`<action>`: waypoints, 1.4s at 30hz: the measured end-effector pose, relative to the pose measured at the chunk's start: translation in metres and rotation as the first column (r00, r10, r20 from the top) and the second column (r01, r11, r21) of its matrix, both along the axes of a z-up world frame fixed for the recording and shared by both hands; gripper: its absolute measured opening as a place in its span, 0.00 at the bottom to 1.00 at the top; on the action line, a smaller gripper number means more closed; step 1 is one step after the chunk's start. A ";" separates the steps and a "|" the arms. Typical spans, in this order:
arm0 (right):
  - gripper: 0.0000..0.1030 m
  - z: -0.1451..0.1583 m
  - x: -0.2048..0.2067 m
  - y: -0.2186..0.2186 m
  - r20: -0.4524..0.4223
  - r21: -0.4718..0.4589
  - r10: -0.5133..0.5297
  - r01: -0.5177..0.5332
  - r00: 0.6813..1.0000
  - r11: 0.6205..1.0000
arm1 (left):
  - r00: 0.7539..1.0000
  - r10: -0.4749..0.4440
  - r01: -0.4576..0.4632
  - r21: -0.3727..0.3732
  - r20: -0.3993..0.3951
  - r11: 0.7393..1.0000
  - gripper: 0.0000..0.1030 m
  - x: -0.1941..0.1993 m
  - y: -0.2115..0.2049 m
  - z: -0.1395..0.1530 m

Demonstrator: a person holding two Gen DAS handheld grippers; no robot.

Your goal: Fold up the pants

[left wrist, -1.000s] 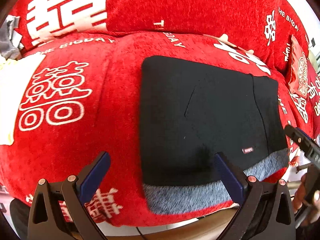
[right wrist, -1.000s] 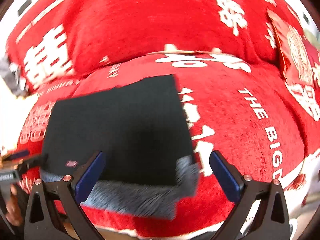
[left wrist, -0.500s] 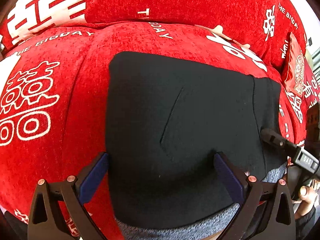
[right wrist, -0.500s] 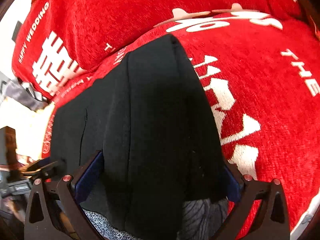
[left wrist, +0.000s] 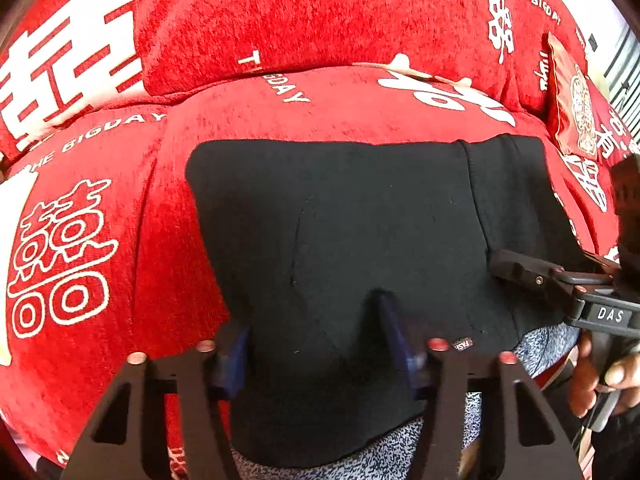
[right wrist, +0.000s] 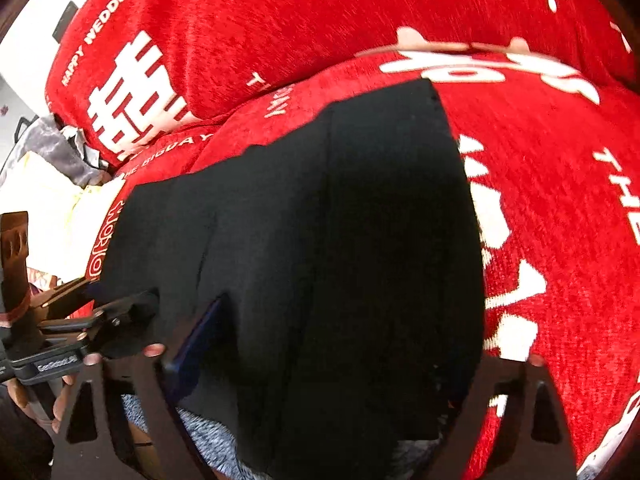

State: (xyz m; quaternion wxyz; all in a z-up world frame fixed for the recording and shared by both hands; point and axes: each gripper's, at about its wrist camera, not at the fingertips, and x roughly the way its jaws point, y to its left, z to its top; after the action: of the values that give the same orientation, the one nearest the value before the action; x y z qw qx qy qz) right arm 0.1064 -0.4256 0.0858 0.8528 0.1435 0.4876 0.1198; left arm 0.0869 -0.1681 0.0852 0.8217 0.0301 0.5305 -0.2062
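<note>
Folded black pants (left wrist: 360, 232) with a grey lining edge (left wrist: 392, 448) lie on a red sofa seat. In the left wrist view my left gripper (left wrist: 316, 344) has its blue pads pinched into the near edge of the pants, bunching the cloth between them. My right gripper (left wrist: 520, 272) shows at the right, its finger on the pants' right part. In the right wrist view the pants (right wrist: 360, 240) fill the gap of my right gripper (right wrist: 328, 364); the left pad (right wrist: 200, 340) presses into the cloth and the right pad is hidden under it. My left gripper (right wrist: 112, 320) shows at the left.
The red sofa cover (left wrist: 120, 220) with white characters wraps the seat and the back cushion (left wrist: 320, 12). A red decorated pillow (left wrist: 576, 104) leans at the far right. White and grey cloth (right wrist: 48, 168) lies beyond the sofa's left end.
Both grippers came down onto the near edge of the pants and closed their jaws on the black cloth, which now bunches between the pads.
</note>
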 end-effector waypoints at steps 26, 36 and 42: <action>0.55 0.050 0.012 0.174 0.025 0.033 0.215 -0.216 0.976 0.976 | 0.960 0.275 -0.276 -0.010 -0.042 0.961 0.29 0.017 0.181 0.020; 0.71 0.039 0.016 0.143 -0.070 -0.045 0.049 -0.052 0.996 0.998 | 0.924 0.364 -0.371 -0.041 -0.117 0.928 0.59 0.018 0.213 -0.005; 0.82 0.085 -0.039 0.174 0.114 -0.251 0.179 -0.146 0.977 0.957 | 0.935 0.355 -0.355 -0.034 -0.023 0.934 0.59 -0.015 0.213 0.025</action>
State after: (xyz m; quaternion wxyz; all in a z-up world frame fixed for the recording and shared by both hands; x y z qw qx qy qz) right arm 0.0670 -0.2515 0.1707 0.8822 -0.0101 0.4498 0.1391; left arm 0.0720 0.0451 0.1100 0.8414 -0.0834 0.5300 -0.0648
